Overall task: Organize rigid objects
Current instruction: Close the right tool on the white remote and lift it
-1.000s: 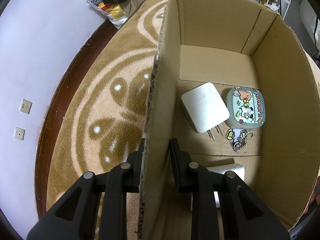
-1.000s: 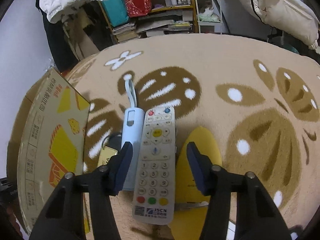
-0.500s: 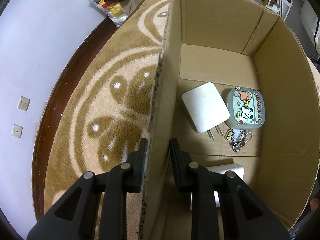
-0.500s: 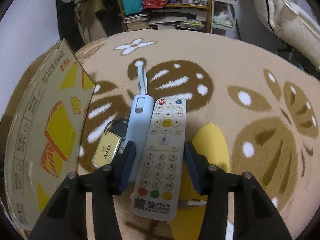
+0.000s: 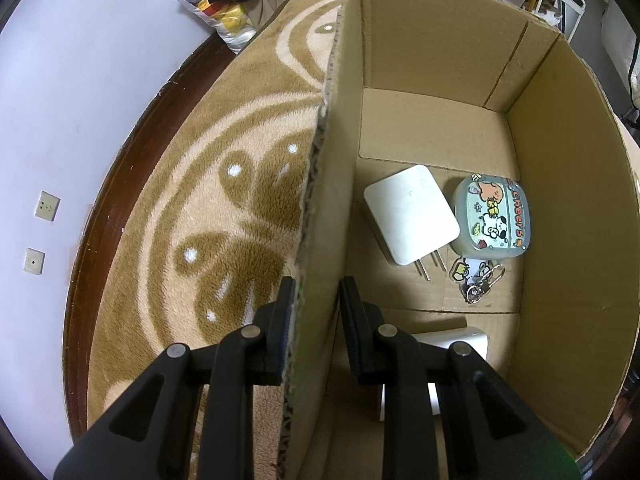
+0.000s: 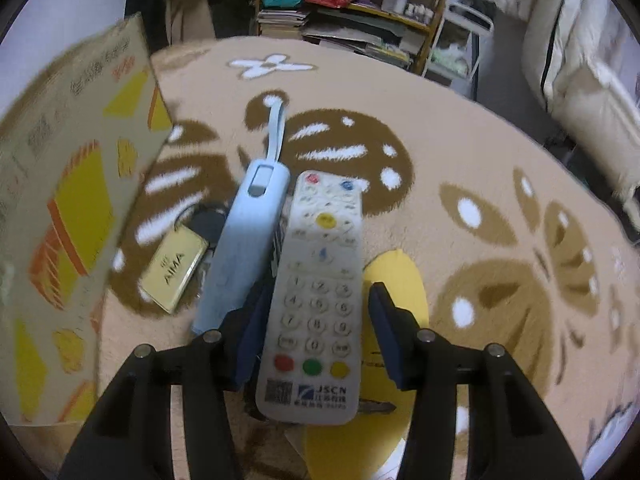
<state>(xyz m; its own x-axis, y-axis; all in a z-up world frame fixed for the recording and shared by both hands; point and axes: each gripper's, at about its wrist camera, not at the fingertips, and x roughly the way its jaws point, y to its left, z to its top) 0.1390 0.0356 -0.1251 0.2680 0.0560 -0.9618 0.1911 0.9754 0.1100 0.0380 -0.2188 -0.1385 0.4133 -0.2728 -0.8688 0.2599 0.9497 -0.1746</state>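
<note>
Two grippers, one to each view.

Left wrist view:
- At six o'clock, left gripper (image 5: 316, 300), jaws almost closed and pinched on the upright side wall of the cardboard box (image 5: 440, 52). One finger outside over the rug (image 5: 180, 200), the other inside.
- On the box floor, around three o'clock from centre, a white charger (image 5: 412, 212), flat, prongs toward five o'clock.
- Just beside it at its three o'clock, touching or nearly so, a small rounded case (image 5: 494, 216) with cartoon stickers on the lid.
- At the case's six o'clock, a bunch of key-ring charms (image 5: 476, 280).
- At five o'clock, partly hidden behind the inner finger, a white block (image 5: 460, 338); no telling what kind.

Right wrist view:
- At six o'clock, right gripper (image 6: 320, 300), about half open, lowered astride the remote control (image 6: 320, 280).
- Remote flat on the rug, lengthwise from six toward twelve, lower half between the jaws. Left pad at or against its edge, a clear gap at the right pad, so no squeeze on it.
- Alongside at the remote's nine o'clock, a pale blue device (image 6: 248, 248) with a strap toward twelve.
- Further toward nine, a gold tag (image 6: 174, 268) marked AIMA and a black fob (image 6: 206, 222).
- At the remote's four o'clock, partly beneath it, a yellow oval piece (image 6: 396, 276).
- At nine o'clock in the frame, the printed outside of the cardboard box, blurred.
</note>
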